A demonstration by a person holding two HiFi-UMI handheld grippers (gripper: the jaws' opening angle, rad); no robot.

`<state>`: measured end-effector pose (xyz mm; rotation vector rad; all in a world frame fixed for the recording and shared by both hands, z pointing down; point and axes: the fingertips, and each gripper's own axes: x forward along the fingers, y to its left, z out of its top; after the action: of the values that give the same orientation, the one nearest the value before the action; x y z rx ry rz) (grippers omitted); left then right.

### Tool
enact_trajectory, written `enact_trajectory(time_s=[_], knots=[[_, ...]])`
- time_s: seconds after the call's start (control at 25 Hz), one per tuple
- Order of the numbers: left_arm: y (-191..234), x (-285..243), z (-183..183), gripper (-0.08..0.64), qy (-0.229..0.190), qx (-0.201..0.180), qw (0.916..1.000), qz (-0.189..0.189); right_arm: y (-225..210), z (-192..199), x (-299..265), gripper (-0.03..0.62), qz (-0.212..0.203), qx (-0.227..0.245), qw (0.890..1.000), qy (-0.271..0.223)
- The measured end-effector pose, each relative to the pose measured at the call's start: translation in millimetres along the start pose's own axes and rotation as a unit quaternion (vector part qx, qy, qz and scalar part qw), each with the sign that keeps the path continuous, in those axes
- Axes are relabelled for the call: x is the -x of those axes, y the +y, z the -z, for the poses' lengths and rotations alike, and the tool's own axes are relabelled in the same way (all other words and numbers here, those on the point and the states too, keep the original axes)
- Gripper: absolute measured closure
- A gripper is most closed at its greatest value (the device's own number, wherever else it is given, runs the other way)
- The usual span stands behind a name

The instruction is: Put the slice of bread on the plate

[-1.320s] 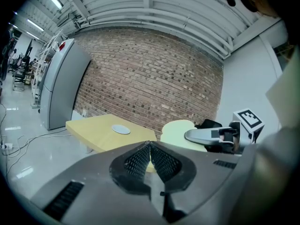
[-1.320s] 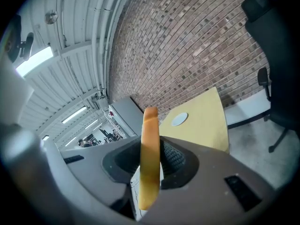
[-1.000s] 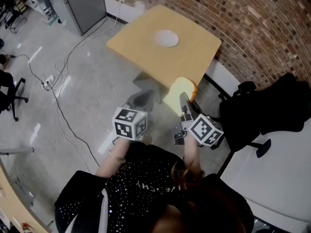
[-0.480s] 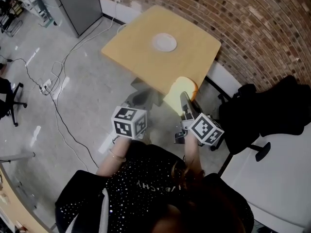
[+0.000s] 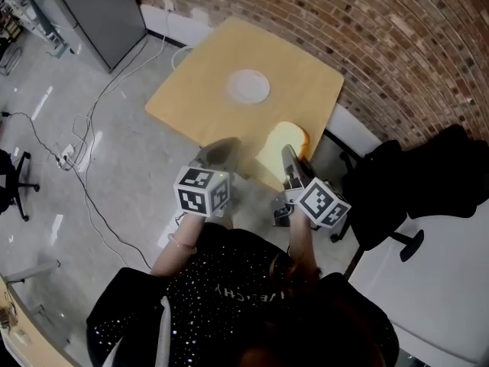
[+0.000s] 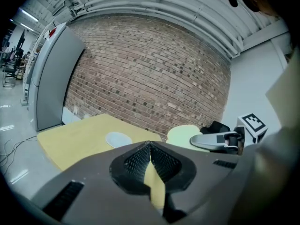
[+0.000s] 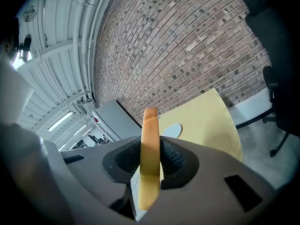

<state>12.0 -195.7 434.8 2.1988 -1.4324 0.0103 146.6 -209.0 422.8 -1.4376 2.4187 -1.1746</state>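
Note:
A pale slice of bread (image 5: 280, 151) with a brown crust stands on edge between the jaws of my right gripper (image 5: 289, 159), which is shut on it. In the right gripper view the bread (image 7: 150, 144) fills the gap between the pads, crust towards the camera. The bread hangs over the near edge of the yellow table (image 5: 199, 90). A small white plate (image 5: 247, 86) lies empty near the table's middle, well ahead of both grippers; it also shows as the plate (image 6: 118, 138) and the plate (image 7: 171, 130). My left gripper (image 5: 218, 153) is shut with nothing in it, its tips (image 6: 149, 146) touching.
A brick wall (image 5: 397, 44) runs behind the table. A black office chair (image 5: 412, 182) with a dark coat stands at the right, by a white table (image 5: 447, 281). A grey cabinet (image 5: 92, 10) stands at the far left, and cables (image 5: 84, 159) trail over the floor.
Both grippers have moved forward towards the table together. The table and plate look nearer in the head view. The bread stays gripped in the right gripper.

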Motion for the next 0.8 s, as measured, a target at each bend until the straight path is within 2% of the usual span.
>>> enact_trajectory(time_s=[0.28,0.8], knots=[[41.2,-61.8,-34.4,0.548,0.010,0.005,0.9999,0.007,-15.0,-26.0,-66.9,0.499,0.020,-0.009,1.000,0.014],[127.3,-151.0,-68.2,0.548,0.041,0.031,0.9986,0.007,-29.1,-51.0,-184.4,0.499,0.046,-0.024,0.998,0.047]])
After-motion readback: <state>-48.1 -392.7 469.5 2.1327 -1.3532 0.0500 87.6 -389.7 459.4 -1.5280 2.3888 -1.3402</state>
